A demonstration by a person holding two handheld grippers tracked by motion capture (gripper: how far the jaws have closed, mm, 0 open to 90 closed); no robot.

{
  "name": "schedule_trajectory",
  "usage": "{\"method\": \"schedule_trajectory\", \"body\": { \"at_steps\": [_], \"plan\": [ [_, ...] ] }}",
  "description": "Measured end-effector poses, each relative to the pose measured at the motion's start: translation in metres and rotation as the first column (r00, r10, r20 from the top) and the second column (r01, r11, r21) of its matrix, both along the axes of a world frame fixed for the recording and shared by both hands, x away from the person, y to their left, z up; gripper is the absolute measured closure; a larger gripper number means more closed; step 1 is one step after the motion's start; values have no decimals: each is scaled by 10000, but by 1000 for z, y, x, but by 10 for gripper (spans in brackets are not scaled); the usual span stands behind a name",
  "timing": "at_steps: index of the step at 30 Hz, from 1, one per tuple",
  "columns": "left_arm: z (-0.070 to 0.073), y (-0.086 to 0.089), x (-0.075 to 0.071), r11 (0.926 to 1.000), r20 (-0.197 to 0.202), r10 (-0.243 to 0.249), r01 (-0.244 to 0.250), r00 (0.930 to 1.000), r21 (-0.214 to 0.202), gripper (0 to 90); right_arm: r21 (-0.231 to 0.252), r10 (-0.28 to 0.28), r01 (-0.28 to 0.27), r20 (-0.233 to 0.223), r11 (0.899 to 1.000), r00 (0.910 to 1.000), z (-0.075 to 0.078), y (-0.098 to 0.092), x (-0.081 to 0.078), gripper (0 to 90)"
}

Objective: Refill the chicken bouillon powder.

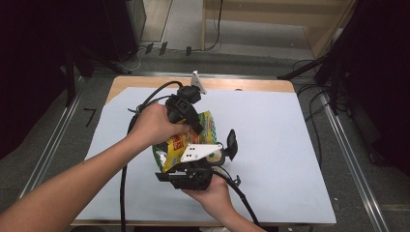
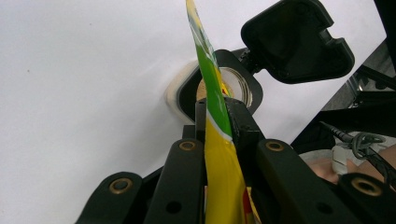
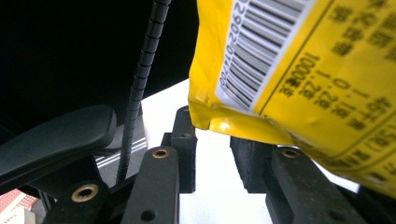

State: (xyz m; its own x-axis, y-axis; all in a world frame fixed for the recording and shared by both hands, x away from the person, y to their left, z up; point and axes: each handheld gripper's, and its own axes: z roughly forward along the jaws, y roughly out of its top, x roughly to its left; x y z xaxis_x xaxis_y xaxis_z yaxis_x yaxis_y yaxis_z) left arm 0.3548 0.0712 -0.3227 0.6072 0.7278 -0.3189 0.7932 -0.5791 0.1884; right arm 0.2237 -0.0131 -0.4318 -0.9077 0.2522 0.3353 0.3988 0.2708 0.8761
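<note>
A yellow and green snack bag [image 1: 169,151] hangs over the white sheet, gripped by its upper edge. My left gripper [image 1: 195,126] reaches down from above and is shut on that edge; in the left gripper view the bag [image 2: 219,154] stands edge-on, pinched between the jaws of my left gripper [image 2: 217,112]. My right gripper [image 1: 192,164] lies low at the near side under its grey plate [image 1: 198,152]. In the right gripper view the bag's barcode side [image 3: 303,70] hangs just above my right gripper [image 3: 215,140], whose jaws stand apart with bare sheet between them.
A roll of tape [image 1: 216,155] lies on the white sheet [image 1: 275,130] beside the right gripper, also seen past the bag as the roll [image 2: 236,88]. The wooden table edge [image 1: 251,85] runs along the back. Black cables [image 1: 145,101] trail from the grippers.
</note>
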Motion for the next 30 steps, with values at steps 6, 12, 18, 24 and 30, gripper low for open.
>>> {"method": "schedule_trajectory", "body": {
  "at_steps": [6, 12, 18, 24, 30],
  "plan": [
    [0, -1, 0, 10000, 83, -73, 73, 9999, -5, 853, -48, -64, 64, -4, 10000, 10000, -1, -1, 0, 730],
    [1, 0, 1, 9999, 131, -103, 103, 9999, 8, 851, -14, -108, 108, 45, 9999, 9999, -1, -2, 0, 728],
    [3, 0, 1, 10000, 218, -66, 66, 9997, 17, 850, -31, -124, 125, 84, 9999, 9999, -1, -2, 0, 725],
    [4, 2, 1, 10000, 263, 1, 1, 9997, -51, 852, 9, -147, 147, 123, 9999, 9998, 0, -3, -1, 723],
    [5, 4, 0, 10000, 301, -32, 33, 9995, -57, 852, 9, -164, 164, 135, 9999, 9998, 0, -3, -1, 723]
  ]
}}
